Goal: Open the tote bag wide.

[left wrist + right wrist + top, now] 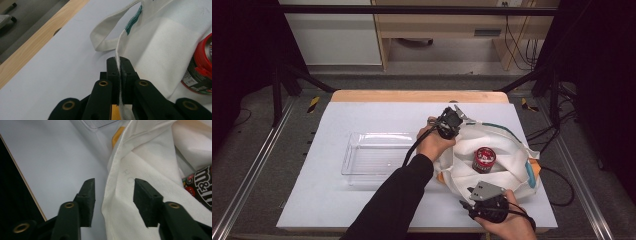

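Observation:
A white cloth bag (512,150) lies open on the right of the white table mat, with a red-lidded can (483,160) lying inside it. My left gripper (456,120) is at the bag's far left rim. In the left gripper view it (120,61) is shut on the bag's thin edge (119,45), and the can (201,67) lies to the right. My right gripper (466,204) is at the bag's near edge. Its jaws (113,186) stand open astride a fold of the bag (150,155), and the pads do not press on it. The can's label (200,187) shows at the right.
A clear plastic tray (349,155) stands left of the bag, under the left forearm. One bag handle (105,37) loops on the mat toward the wooden far edge (412,96). The mat's near edge (27,185) is close to the right gripper.

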`<action>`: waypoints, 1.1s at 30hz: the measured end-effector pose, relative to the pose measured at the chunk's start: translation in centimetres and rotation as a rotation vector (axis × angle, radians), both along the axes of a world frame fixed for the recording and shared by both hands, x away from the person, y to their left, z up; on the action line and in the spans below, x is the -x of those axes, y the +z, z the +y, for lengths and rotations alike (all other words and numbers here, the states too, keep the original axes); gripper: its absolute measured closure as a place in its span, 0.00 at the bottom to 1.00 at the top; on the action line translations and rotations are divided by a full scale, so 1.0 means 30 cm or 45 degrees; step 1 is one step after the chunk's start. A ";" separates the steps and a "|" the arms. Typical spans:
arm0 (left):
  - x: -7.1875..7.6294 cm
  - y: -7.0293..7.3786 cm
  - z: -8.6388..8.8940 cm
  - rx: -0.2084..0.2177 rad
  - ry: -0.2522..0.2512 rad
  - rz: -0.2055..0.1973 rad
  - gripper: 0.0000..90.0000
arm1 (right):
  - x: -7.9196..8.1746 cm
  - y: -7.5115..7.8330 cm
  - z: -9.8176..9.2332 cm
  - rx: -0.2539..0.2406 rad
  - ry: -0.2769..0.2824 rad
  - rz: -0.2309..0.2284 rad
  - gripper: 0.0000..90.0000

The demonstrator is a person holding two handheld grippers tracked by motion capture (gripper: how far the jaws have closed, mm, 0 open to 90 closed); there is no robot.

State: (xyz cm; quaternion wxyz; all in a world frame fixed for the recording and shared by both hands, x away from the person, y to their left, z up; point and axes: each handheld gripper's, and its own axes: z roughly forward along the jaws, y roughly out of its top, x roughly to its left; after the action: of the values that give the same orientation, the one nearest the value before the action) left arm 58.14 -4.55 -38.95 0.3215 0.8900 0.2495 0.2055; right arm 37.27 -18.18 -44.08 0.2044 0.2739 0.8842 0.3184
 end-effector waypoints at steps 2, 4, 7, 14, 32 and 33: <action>0.000 -0.001 0.001 0.004 0.000 0.002 0.98 | -0.006 -0.004 0.016 0.016 0.009 0.012 0.72; 0.001 -0.003 0.002 0.005 0.001 0.002 0.98 | -0.012 -0.006 0.026 0.037 0.007 0.017 0.85; 0.001 -0.006 0.005 0.010 0.003 0.002 0.98 | -0.012 -0.004 0.040 0.048 0.026 0.011 0.98; 0.005 0.006 0.009 0.038 0.027 -0.024 0.98 | 0.009 0.012 0.054 0.017 0.103 -0.022 0.99; -0.006 -0.065 -0.016 -0.034 0.024 0.038 0.97 | -0.024 -0.058 0.052 -0.023 0.097 0.087 0.95; -0.005 -0.064 -0.015 -0.033 0.023 0.036 0.97 | -0.023 -0.059 0.052 -0.027 0.094 0.090 0.93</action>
State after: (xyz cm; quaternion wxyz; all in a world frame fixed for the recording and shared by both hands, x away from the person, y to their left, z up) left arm 58.28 -5.00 -40.87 0.3046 0.8946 0.2594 0.1991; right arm 37.96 -16.63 -45.86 0.1583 0.2542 0.8969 0.3253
